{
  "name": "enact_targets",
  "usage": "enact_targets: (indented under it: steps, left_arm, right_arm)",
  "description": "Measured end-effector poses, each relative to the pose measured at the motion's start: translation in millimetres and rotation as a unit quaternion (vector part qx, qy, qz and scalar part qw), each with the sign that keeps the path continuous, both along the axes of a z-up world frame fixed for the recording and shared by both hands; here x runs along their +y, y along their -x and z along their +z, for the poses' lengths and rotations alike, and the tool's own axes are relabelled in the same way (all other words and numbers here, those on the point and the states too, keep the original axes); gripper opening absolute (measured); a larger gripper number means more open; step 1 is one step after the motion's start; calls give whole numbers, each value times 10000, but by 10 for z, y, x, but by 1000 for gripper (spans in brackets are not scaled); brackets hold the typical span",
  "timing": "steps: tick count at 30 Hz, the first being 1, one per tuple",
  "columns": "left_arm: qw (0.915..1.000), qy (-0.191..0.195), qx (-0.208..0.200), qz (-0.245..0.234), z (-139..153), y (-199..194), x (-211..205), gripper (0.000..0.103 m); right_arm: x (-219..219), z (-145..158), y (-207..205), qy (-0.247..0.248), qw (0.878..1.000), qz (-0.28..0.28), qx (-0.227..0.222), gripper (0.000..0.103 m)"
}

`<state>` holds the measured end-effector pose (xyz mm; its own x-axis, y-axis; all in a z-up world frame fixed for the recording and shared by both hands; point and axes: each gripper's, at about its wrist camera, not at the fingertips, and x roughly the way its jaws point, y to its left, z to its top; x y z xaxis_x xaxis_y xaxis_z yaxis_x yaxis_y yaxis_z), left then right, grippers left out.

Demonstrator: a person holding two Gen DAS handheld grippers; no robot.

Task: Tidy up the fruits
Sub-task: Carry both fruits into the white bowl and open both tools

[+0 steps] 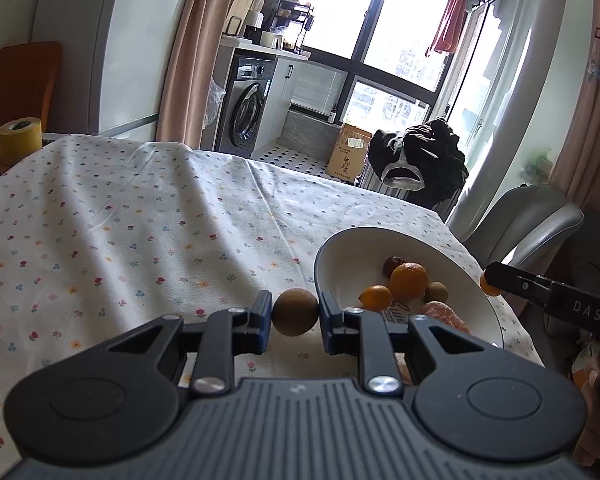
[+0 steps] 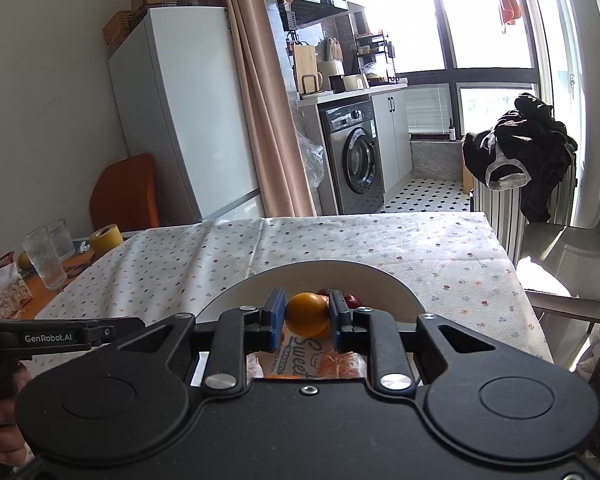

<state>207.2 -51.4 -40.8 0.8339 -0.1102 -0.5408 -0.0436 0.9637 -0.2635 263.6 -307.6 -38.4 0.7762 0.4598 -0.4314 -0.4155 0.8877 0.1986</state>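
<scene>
A: What is the left gripper (image 1: 295, 317) doing?

B: It grasps a round brown fruit (image 1: 295, 312) between its blue pads, above the flowered tablecloth (image 1: 140, 220), just left of the white bowl (image 1: 336, 256).

A: And the right gripper (image 2: 306, 316)?

B: Clamped on a small orange fruit (image 2: 306, 314), held over the bowl (image 2: 396, 288) in its own view. From the left camera, the right gripper (image 1: 490, 280) comes in from the right edge with that fruit (image 1: 487, 285) at its tip, by the bowl's right rim.

A: What lies in the bowl?

B: An orange (image 1: 408, 280) in the middle, a dark red fruit (image 1: 393, 265) behind it, a small yellow-orange fruit (image 1: 375, 297) in front on its left, a small brown fruit (image 1: 436, 292) on its right. A printed wrapper (image 1: 396, 312) with pinkish contents sits at the near side.

A: Anything else on the table?

B: At the far left, past the cloth's edge, a yellow tape roll (image 2: 106, 238) and two glasses (image 2: 44, 256). A grey chair (image 2: 572, 264) stands at the right side.
</scene>
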Motion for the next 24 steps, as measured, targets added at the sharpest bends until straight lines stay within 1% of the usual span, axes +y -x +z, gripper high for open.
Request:
enact_targets:
  steps: [7,8,9,10,11,13,16,18,19,24]
  left_arm:
    - [9998,-59,15,-203,21,-119,-206,23]
    - [9997,-77,20,-229,20,-138,-236,23]
    - [9996,-94,23,-256,23,-153,-261,23]
    - [9995,-108,29,-281,25,-173,-287,23]
    - [9994,-124,38,-308,24,-193,-309,23]
    - [9991,-190,60,-372,27,-233,-372,23]
    - [9986,-251,86,-451,34,-273,-449,23]
    - [9982,-289,93,-517,35,-311,-512,23]
    - [9980,-301,99,-555,37,-327,-546,23]
    - [9969,-299,151,-709,21,-420,-663,23]
  right_arm:
    - [-185,-95,-70,-121,9997,-196,123,22]
    - [-199,-109,-74,-137,9996,-204,142,28]
    - [-212,-118,-72,-168,9995,-232,139,31]
    - [-231,-126,-69,-216,9994,-241,120,38]
    - [-249,-131,-63,-259,9993,-247,88,42]
    - [-301,-146,-52,-351,9989,-295,59,43]
    - [-369,-205,-69,-493,9980,-361,155,44]
    - [-376,-243,-56,-468,9980,-366,196,50]
    - [-379,-255,-48,-451,9981,-369,212,55]
    - [-429,-272,-21,-483,9977,-383,273,56]
